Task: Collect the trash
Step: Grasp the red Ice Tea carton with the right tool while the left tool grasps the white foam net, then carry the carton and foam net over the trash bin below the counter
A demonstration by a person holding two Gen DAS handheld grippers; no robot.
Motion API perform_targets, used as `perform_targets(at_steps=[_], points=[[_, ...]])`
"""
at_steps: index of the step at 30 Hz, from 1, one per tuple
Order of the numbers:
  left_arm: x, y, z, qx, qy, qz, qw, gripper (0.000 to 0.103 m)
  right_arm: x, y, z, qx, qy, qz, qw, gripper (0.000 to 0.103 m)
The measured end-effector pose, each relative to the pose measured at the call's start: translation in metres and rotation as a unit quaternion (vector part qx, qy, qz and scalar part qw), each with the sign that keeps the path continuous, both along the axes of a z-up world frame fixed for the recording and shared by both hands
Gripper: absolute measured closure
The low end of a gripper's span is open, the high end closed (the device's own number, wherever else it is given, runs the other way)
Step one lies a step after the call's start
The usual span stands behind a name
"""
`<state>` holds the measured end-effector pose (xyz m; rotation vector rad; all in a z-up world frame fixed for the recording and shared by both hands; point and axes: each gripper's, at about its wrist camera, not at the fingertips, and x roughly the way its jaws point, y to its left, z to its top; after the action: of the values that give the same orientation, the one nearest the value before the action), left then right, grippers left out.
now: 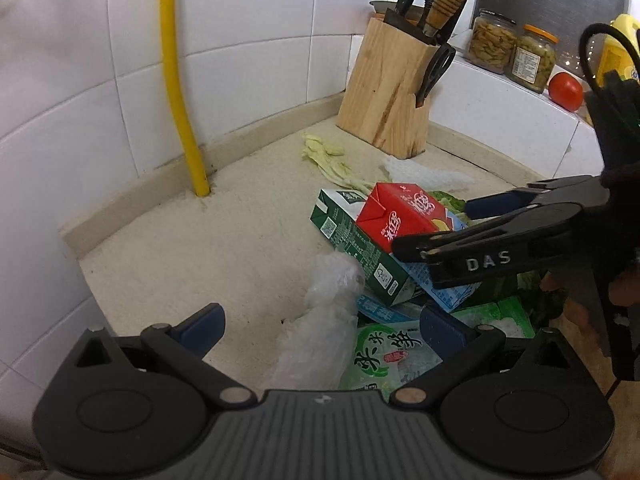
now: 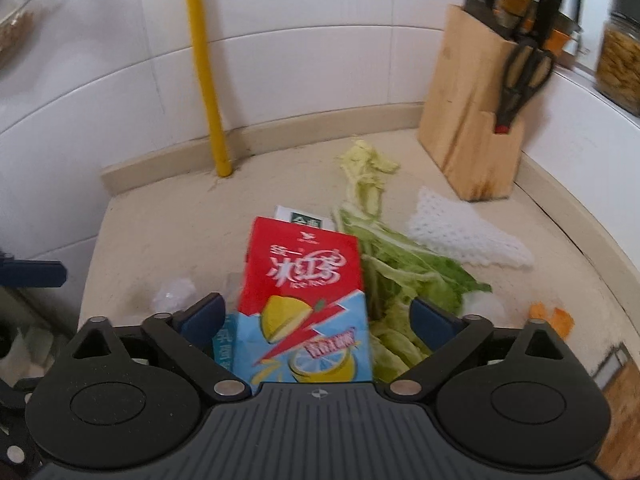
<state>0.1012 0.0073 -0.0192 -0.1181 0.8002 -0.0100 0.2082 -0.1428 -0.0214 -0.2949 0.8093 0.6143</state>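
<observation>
We see the right tongs (image 2: 316, 316) wide, straddling the red carton (image 2: 304, 276) on the trash pile, pads not touching. Left tongs (image 1: 320, 324) wide over a plastic wrap (image 1: 320, 328). Desk (image 1: 180, 248) bare toward the wall corner; knife block (image 1: 388, 92) stands well apart behind.

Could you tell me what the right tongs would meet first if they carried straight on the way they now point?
Most likely the red and blue drink carton, which lies between the open fingers of the right tongs atop the trash pile. Depth is unclear, so contact distance is uncertain.
</observation>
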Motion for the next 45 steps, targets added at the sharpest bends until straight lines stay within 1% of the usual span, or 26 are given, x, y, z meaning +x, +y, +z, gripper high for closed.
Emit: perform_targets(at_steps=[1,2,3,5,8,12,16,19,22,25,28,30,31,33,35,37,39,41,42,45], points=[[0.0,0.001,-0.001,-0.003,0.001,-0.001,1.0,0.002,0.003,0.002,-0.003,-0.001,0.015,0.001,1.0,0.021],[0.0,0.001,-0.002,-0.006,0.002,-0.001,1.0,0.002,0.007,0.002,-0.005,0.006,0.035,-0.001,0.999,0.026],[-0.001,0.002,-0.003,-0.007,0.002,-0.003,1.0,0.002,0.009,0.001,-0.006,0.011,0.043,-0.007,0.999,0.026],[-0.002,0.001,-0.003,-0.004,-0.001,-0.01,0.9999,0.002,0.007,-0.002,-0.004,0.02,0.041,-0.011,0.999,0.027],[-0.006,-0.003,-0.003,0.002,-0.008,-0.027,0.9996,0.002,0.002,-0.01,0.004,0.046,0.039,-0.015,0.998,0.027],[-0.013,-0.013,0.0,-0.008,-0.02,-0.067,0.9975,0.002,-0.006,-0.026,0.018,0.084,0.024,-0.032,0.996,0.028],[-0.025,-0.03,0.006,-0.013,-0.039,-0.119,0.992,0.002,-0.018,-0.045,0.029,0.112,0.013,-0.049,0.992,0.029],[-0.029,-0.051,0.004,-0.013,-0.035,-0.162,0.986,0.002,-0.029,-0.057,0.031,0.116,0.009,-0.066,0.991,0.029],[-0.029,-0.072,-0.003,0.001,-0.028,-0.181,0.9831,0.002,-0.039,-0.07,0.032,0.114,0.008,-0.081,0.99,0.029],[-0.025,-0.087,-0.013,0.02,-0.015,-0.198,0.9798,0.011,-0.046,-0.081,0.032,0.117,0.008,-0.094,0.989,0.029],[-0.017,-0.093,-0.021,0.023,0.003,-0.194,0.9807,0.024,-0.053,-0.089,0.029,0.124,0.01,-0.106,0.987,0.029],[-0.011,-0.094,-0.028,0.021,0.027,-0.192,0.9808,0.041,-0.057,-0.094,0.028,0.126,0.01,-0.112,0.986,0.029],[-0.009,-0.093,-0.032,0.015,0.041,-0.192,0.9805,0.044,-0.059,-0.096,0.028,0.127,0.01,-0.115,0.985,0.03],[-0.007,-0.093,-0.039,0.005,0.053,-0.189,0.9805,0.05,-0.062,-0.1,0.029,0.132,0.008,-0.119,0.984,0.03],[-0.009,-0.094,-0.041,0.014,0.055,-0.186,0.9808,0.055,-0.066,-0.105,0.03,0.136,0.005,-0.123,0.983,0.03],[-0.009,-0.094,-0.041,0.014,0.058,-0.183,0.9813,0.058,-0.068,-0.108,0.031,0.14,0.002,-0.128,0.982,0.03],[-0.008,-0.092,-0.039,0.004,0.063,-0.18,0.9817,0.068,-0.071,-0.11,0.032,0.143,-0.002,-0.132,0.981,0.03],[-0.006,-0.089,-0.037,-0.003,0.068,-0.173,0.9825,0.073,-0.074,-0.112,0.032,0.145,-0.005,-0.136,0.98,0.03],[-0.004,-0.087,-0.037,-0.005,0.069,-0.172,0.9826,0.079,-0.076,-0.113,0.033,0.146,-0.006,-0.138,0.98,0.03],[-0.006,-0.085,-0.031,-0.016,0.06,-0.173,0.9829,0.082,-0.082,-0.114,0.034,0.143,-0.009,-0.147,0.979,0.03]])
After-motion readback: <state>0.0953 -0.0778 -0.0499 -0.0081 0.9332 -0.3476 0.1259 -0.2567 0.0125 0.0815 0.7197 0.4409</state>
